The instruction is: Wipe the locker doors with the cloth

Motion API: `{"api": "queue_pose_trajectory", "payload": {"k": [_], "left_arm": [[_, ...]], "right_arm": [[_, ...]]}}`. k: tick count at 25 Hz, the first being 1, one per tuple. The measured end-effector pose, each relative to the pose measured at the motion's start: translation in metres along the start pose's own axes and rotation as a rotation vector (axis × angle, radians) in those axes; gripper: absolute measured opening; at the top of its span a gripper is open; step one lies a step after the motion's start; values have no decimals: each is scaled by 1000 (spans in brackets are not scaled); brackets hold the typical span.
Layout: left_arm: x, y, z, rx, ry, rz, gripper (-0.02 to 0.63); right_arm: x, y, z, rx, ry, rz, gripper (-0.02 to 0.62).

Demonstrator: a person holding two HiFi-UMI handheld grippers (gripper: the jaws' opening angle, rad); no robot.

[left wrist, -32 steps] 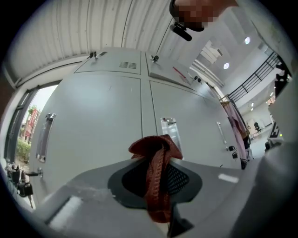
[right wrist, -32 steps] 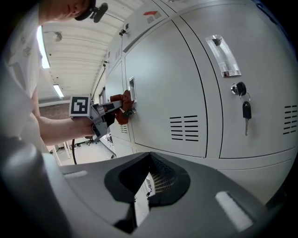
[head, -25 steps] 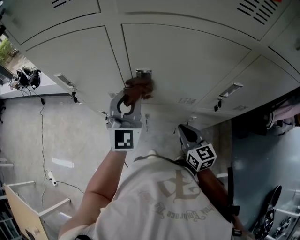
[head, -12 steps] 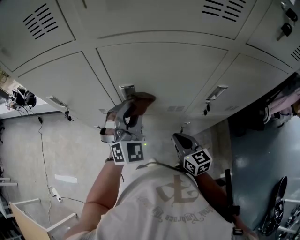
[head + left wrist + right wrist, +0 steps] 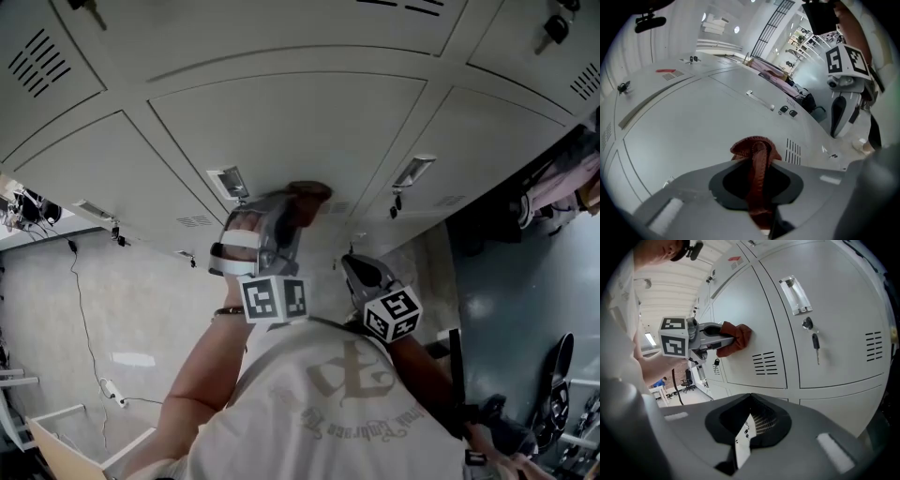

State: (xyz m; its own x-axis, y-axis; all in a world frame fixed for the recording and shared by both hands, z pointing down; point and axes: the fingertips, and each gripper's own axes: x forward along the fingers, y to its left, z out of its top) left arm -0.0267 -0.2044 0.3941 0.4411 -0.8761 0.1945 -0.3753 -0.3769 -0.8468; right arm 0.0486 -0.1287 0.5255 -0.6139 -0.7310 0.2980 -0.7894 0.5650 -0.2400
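A reddish-brown cloth (image 5: 306, 195) is pressed against a grey locker door (image 5: 281, 112), to the right of its handle (image 5: 228, 181). My left gripper (image 5: 286, 214) is shut on the cloth. In the left gripper view the cloth (image 5: 755, 149) bunches past the jaws onto the door (image 5: 703, 126). The right gripper view shows the cloth (image 5: 738, 337) just left of the door's vent slots (image 5: 765, 363). My right gripper (image 5: 359, 270) hangs back near my chest, off the lockers, shut on nothing; its jaws (image 5: 750, 427) meet with nothing between them.
The neighbouring door has a handle (image 5: 796, 295) and a key in its lock (image 5: 814, 341). A padlock (image 5: 716, 363) hangs on a lower locker. A cable (image 5: 80, 291) runs across the floor on the left. Dark gear (image 5: 553, 394) lies on the floor at right.
My left gripper has slid the cloth rightwards along the door, from right under the handle to well clear of it. The right gripper has stayed near my body.
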Motion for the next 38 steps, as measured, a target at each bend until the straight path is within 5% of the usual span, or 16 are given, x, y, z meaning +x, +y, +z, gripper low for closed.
{"api": "queue_pose_trajectory", "payload": {"k": [12,16,25,38], "left_arm": [[37,-42,55,-75,-129,-105,72],[43,-41,76,-156,-170,-108,72],[29,-5,89,-287,-238,18,71],[-13,39,14,-245,-83,176,72]], "right_arm": [[-31,-38,-4,76,-25,-110,8],[-38,-44,-5,89,-32,-130,8],[-40,-50,1,83,-39,-120,8],[-11,-21,3,49,-14,-15,8]]}}
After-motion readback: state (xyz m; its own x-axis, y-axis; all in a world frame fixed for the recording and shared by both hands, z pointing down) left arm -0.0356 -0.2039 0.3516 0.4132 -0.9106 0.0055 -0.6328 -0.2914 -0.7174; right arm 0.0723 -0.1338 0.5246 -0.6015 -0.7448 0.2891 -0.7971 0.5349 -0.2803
